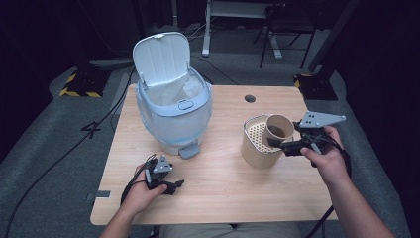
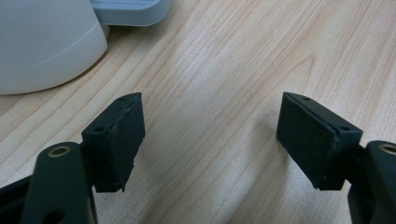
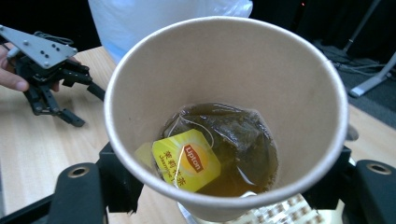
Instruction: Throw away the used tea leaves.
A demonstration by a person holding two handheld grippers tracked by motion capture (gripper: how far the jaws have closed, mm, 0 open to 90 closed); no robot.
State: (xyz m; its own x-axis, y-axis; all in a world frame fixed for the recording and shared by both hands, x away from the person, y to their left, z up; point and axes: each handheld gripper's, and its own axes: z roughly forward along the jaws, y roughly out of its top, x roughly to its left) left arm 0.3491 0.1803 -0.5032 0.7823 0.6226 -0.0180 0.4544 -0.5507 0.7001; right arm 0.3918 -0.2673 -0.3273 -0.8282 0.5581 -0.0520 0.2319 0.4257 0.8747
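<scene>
The right gripper point(image 1: 289, 145) is clamped on a tan paper cup point(image 1: 278, 130), its black jaws pressing the cup's wall from either side, and it holds the cup tilted over a beige cylindrical container with a perforated strainer top point(image 1: 258, 144). From the high view the cup sits above the container's right half, its mouth leaning toward the camera.

Down in the right gripper view, the paper cup point(image 3: 224, 70) opens wide. At its bottom lies a wet, dark tea bag point(image 3: 233, 135) in a little brown liquid, with a yellow paper tag point(image 3: 187, 159) on a white string resting against the near wall. Just under the cup's lower edge, the perforated strainer point(image 3: 275, 211) peeks out.

Over on the near left of the light wooden table point(image 1: 223, 183), the left gripper point(image 1: 171, 184) rests low at the tabletop in the person's left hand point(image 1: 141, 191). Its jaws stand well apart with nothing between them, and bare wood grain shows across the gap in the left gripper view.

Behind it stands a pale blue and white pedal bin point(image 1: 173, 111) with its lid flipped up and a white liner bag inside; the bin's rounded base point(image 2: 46, 46) sits just beyond the left jaw.
</scene>
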